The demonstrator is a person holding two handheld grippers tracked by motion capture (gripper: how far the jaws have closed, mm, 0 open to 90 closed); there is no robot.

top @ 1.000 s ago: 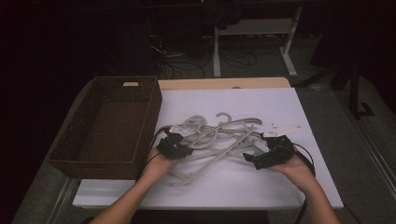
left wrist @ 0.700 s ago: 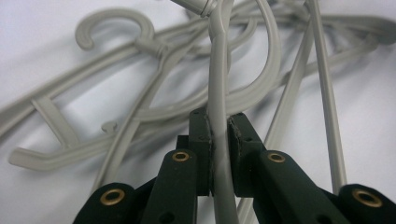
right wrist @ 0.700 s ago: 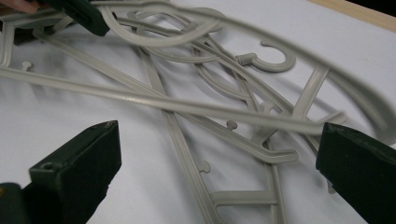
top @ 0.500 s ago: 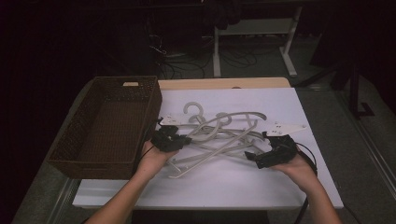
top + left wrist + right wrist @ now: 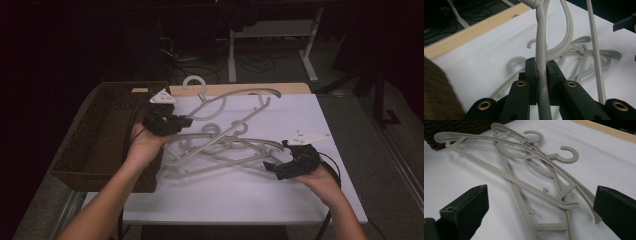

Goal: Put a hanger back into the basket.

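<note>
My left gripper (image 5: 541,75) is pinched tight on a thin, light, stiff grey plastic hanger (image 5: 227,102), while my right gripper (image 5: 541,202) gapes wide before the hanger pile (image 5: 534,172).

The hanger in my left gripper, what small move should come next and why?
Probably swing the lifted hanger leftward over the wicker basket. The left gripper is clamped on its arm and holds it clear of the two hangers on the table, with the basket right beside that hand. The right gripper is open near the pile.
</note>
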